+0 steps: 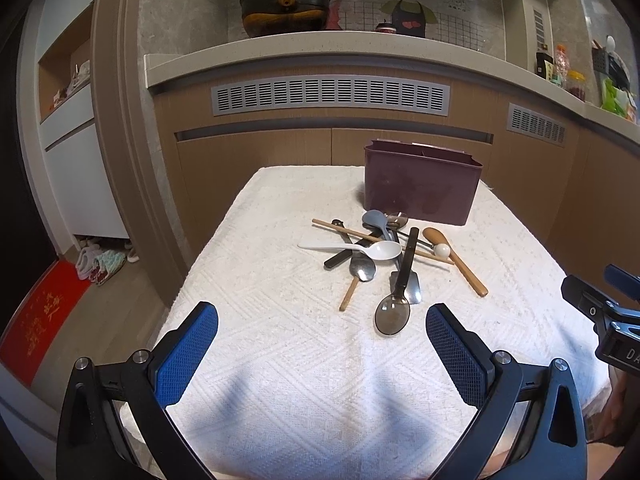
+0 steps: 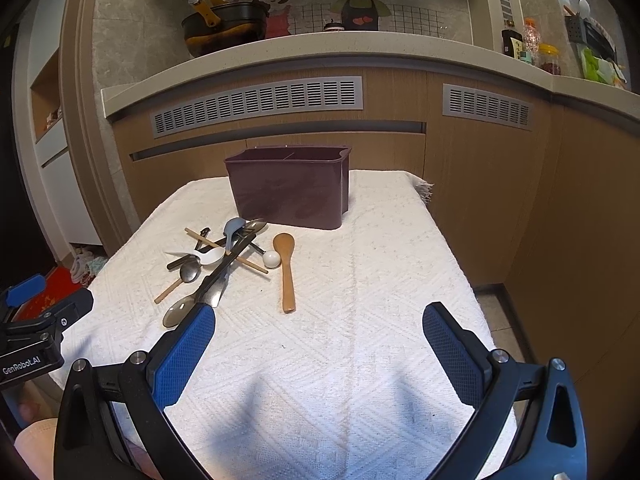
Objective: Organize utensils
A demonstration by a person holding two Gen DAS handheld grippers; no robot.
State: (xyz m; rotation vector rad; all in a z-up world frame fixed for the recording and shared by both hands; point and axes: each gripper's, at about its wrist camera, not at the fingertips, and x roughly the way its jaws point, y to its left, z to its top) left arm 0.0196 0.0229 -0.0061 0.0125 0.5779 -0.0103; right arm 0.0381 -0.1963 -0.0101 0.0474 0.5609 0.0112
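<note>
Utensils [image 1: 376,256], a jumbled heap of spoons, chopsticks and dark-handled pieces, are lying crossed over one another on the white woven cloth [image 1: 280,360], in the middle of the left wrist view and at centre left of the right wrist view. A white plastic spoon [image 1: 360,249] is resting across the heap, a grey-blue plastic spoon [image 1: 375,220] is sitting at its far edge, and a dark translucent spoon [image 1: 394,314] is pointing its bowl toward the near side. A long wooden spoon [image 2: 285,268] is lying just beside the heap, apart from the tangle, next to a small white ball-ended piece [image 2: 271,259].

Behind the heap, a dark maroon rectangular plastic holder [image 2: 288,192] is standing upright on the cloth; a divider is showing at its rim, and its contents cannot be told.

Low in its own view, the left gripper [image 1: 322,320] is hovering spread wide, its blue pads gripping nothing. The right gripper [image 2: 319,322] is likewise spread wide and bare, its left pad overlapping the dark spoon in the picture.

A wok [image 1: 284,10] is sitting on the beige counter [image 1: 320,46] in the upper left.
</note>
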